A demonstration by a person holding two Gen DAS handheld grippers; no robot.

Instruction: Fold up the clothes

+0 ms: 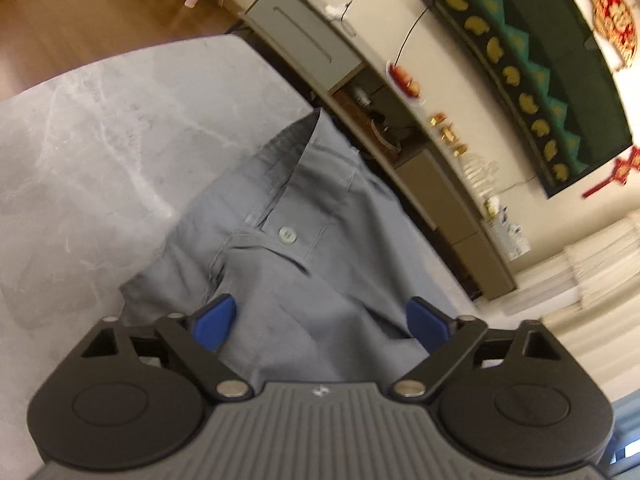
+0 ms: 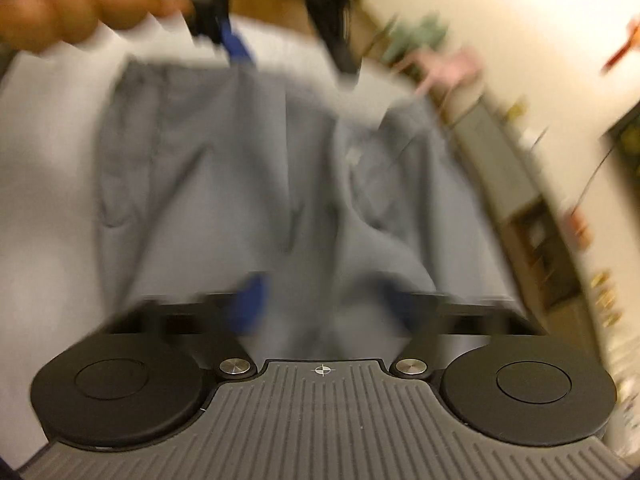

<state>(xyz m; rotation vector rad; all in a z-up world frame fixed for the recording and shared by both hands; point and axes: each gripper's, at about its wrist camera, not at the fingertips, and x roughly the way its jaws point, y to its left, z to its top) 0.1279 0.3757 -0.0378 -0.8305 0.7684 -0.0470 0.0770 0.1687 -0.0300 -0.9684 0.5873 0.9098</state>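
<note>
Jaws of left gripper [image 1: 320, 326] apart above grey garment [image 1: 304, 216], button [image 1: 286, 235] sharp; those of right gripper [image 2: 324, 304] together, blurred.

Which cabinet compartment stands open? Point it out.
The dark middle compartment of the long grey wall cabinet, clutter showing; both neighbours have shut flat fronts.

The whole right wrist view is smeared by motion. The right gripper [image 2: 320, 308] shows only as 2 blue streaks, so its fingertips cannot be made out. The trousers [image 2: 248, 184] there are a soft grey shape; seams and folds are unclear. A hand [image 2: 60, 4] at the top left is blurred and cut by the edge. In the left wrist view the trousers' [image 1: 288, 264] lower part is hidden behind the left gripper [image 1: 320, 322].
</note>
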